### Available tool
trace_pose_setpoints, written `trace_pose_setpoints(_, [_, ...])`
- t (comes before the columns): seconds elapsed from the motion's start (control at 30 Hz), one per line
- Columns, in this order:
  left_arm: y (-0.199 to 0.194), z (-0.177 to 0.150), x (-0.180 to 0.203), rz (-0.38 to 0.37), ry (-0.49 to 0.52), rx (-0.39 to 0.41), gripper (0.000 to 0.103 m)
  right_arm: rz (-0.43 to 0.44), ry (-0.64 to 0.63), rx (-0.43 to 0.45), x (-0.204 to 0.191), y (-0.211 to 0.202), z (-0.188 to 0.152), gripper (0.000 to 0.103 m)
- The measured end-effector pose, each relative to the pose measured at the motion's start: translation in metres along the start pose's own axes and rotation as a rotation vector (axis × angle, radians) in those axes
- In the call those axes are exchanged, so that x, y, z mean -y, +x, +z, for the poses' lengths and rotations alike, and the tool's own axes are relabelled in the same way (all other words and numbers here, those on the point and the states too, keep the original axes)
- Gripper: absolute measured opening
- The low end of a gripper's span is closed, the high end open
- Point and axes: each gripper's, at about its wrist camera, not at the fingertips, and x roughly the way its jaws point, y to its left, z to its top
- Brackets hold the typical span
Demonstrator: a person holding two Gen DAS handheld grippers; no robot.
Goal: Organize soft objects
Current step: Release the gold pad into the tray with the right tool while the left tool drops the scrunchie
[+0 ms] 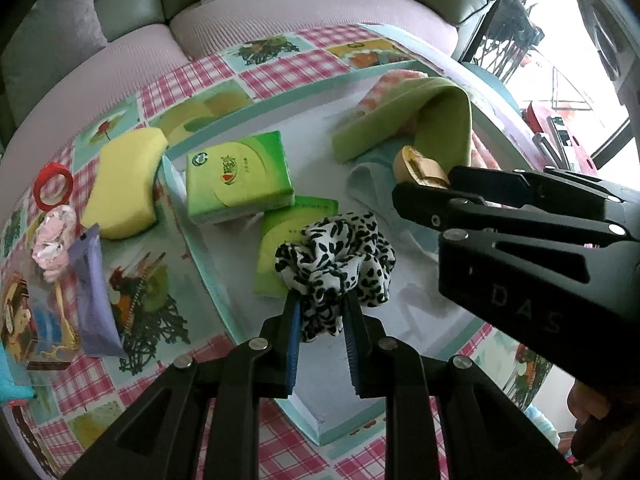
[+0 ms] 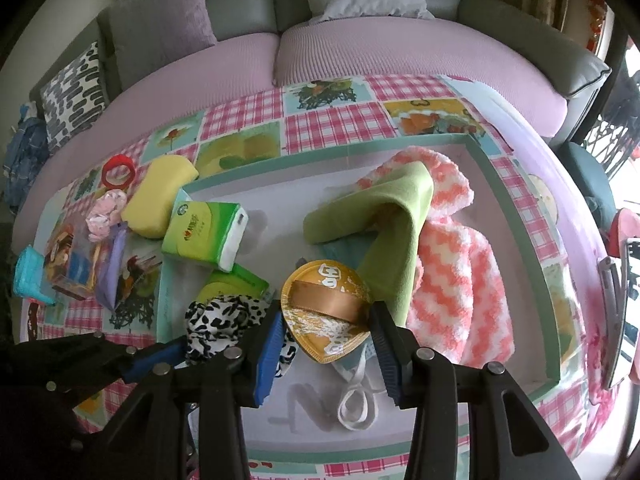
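My left gripper (image 1: pixel 322 312) is shut on a black-and-white spotted scrunchie (image 1: pixel 340 256) and holds it over the white tray (image 1: pixel 320 92), near two green tissue packs (image 1: pixel 236 178). The scrunchie also shows in the right wrist view (image 2: pixel 224 320). My right gripper (image 2: pixel 326 320) is shut on a gold powder puff (image 2: pixel 324 312) with a satin band, just above a pale blue face mask (image 2: pixel 354 372). A green cloth (image 2: pixel 380 216) and a pink-and-white fuzzy towel (image 2: pixel 460 272) lie in the tray's right part.
Left of the tray on the checked tablecloth lie a yellow sponge (image 1: pixel 124 184), a red tape ring (image 1: pixel 52 186), a pink scrunchie (image 1: pixel 54 240), a purple packet (image 1: pixel 94 292) and a small printed box (image 1: pixel 24 320). A sofa (image 2: pixel 360 52) runs behind the table.
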Motion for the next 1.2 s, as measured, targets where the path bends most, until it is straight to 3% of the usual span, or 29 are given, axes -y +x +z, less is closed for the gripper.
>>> trace_pose_setpoints(0.2, [0.005,0.001,-0.004,-0.023,-0.026,-0.014,0.029,0.005,-0.008,-0.004,-0.002,0.001,0.001,0.050])
trace_pose_setpoints(0.27, [0.004,0.000,-0.005,-0.022,-0.030,-0.020,0.040,0.004,-0.009,0.001,-0.003,-0.001,0.001,0.057])
trace_pose_setpoints(0.33, [0.003,0.000,-0.007,-0.016,-0.030,-0.025,0.042,0.005,-0.010,0.007,-0.003,-0.002,0.001,0.062])
trace_pose_setpoints(0.57, [-0.016,-0.003,-0.013,-0.021,-0.040,-0.001,0.052,0.001,-0.008,0.045,-0.003,-0.014,0.003,0.062])
trace_pose_setpoints(0.77, [-0.039,-0.002,-0.029,-0.022,-0.084,0.054,0.053,-0.003,-0.014,0.078,-0.005,-0.024,0.005,0.062])
trace_pose_setpoints(0.93, [-0.057,-0.002,-0.061,0.052,-0.177,0.114,0.054,0.005,-0.025,0.090,-0.010,-0.027,0.006,0.061])
trace_pose_setpoints(1.2, [-0.076,-0.021,-0.136,0.177,-0.422,0.173,0.056,0.030,-0.100,0.078,-0.041,-0.022,0.006,0.061])
